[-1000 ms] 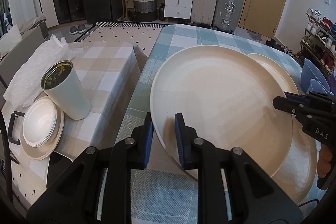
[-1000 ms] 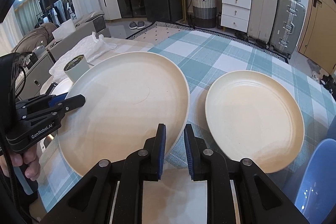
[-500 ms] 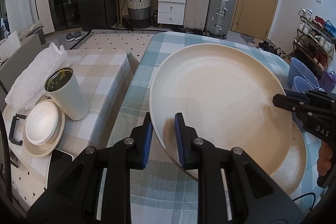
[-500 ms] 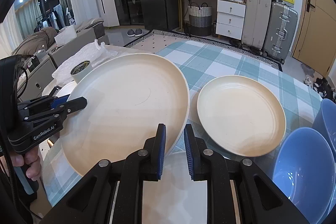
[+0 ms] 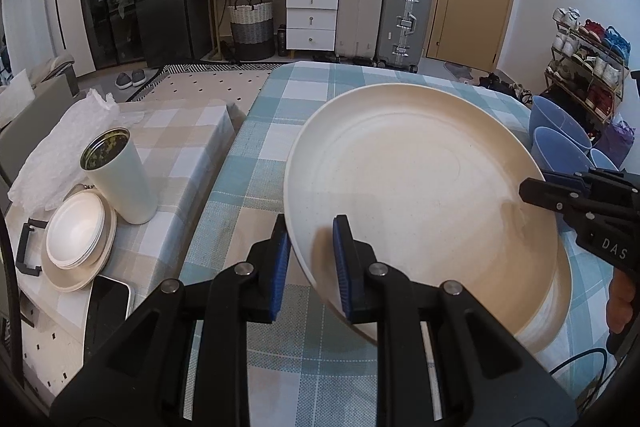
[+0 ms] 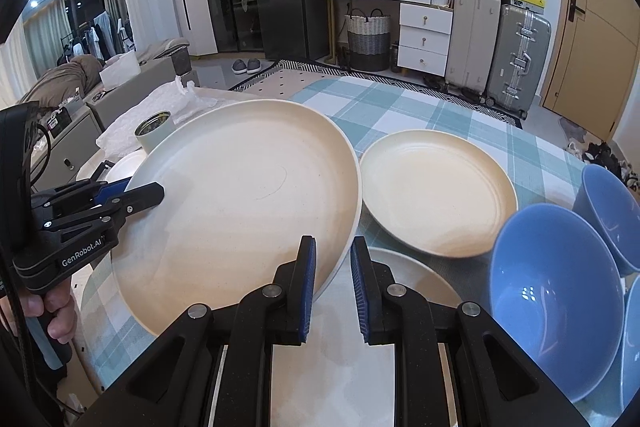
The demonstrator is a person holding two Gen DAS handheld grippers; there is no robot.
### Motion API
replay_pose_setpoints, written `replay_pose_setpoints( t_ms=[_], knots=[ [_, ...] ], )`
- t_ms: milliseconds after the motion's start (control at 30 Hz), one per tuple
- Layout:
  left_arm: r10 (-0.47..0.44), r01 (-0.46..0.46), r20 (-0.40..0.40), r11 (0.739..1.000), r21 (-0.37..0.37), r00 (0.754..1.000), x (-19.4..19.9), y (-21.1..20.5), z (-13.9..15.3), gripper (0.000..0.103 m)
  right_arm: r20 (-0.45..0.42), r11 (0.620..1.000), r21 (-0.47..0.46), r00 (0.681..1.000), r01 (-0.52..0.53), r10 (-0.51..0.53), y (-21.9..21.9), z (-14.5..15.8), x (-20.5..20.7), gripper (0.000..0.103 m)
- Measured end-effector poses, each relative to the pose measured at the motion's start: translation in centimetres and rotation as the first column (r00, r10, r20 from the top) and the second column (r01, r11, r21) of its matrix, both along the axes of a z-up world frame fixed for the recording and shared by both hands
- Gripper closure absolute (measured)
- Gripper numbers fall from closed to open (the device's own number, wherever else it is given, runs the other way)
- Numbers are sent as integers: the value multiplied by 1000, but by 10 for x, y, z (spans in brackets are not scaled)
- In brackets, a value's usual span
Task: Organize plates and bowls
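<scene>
A large cream plate [image 5: 420,195] hangs tilted above the blue-checked table [image 5: 256,155], held at opposite rims. My left gripper [image 5: 310,227] is shut on its near-left rim. My right gripper [image 6: 332,247] is shut on the other rim and shows at the right of the left wrist view [image 5: 536,189]. In the right wrist view the same large plate [image 6: 248,203] has the left gripper [image 6: 148,189] on its far-left edge. A smaller cream plate [image 6: 436,191] lies on the cloth to the right. Another cream plate [image 6: 416,279] lies under my right fingers.
Blue bowls [image 6: 556,295] stand at the table's right edge, also seen in the left wrist view [image 5: 560,143]. On the beige-checked side table stand a white canister [image 5: 120,179], a stack of small white dishes [image 5: 76,235], a phone [image 5: 108,303] and bubble wrap [image 5: 60,147].
Both grippers have carried the large plate rightward and toward the near side, slightly higher. The blue bowls have come into the right wrist view. Both grips are unchanged.
</scene>
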State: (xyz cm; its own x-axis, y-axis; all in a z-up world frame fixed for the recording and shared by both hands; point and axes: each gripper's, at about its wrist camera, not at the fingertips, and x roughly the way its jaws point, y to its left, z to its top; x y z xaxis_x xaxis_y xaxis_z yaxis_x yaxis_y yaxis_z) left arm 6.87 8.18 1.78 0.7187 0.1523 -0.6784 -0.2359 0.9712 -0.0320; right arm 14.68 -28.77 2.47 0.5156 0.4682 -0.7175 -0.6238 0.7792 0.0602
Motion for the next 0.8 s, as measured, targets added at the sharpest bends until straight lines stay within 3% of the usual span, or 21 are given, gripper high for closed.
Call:
replay_pose_setpoints(
  t_ms=[800],
  knots=[
    [-89, 89, -5, 996, 3, 996, -14, -39, -9, 86, -10, 998, 6, 998, 69, -69, -43, -2, -27, 85]
  ],
)
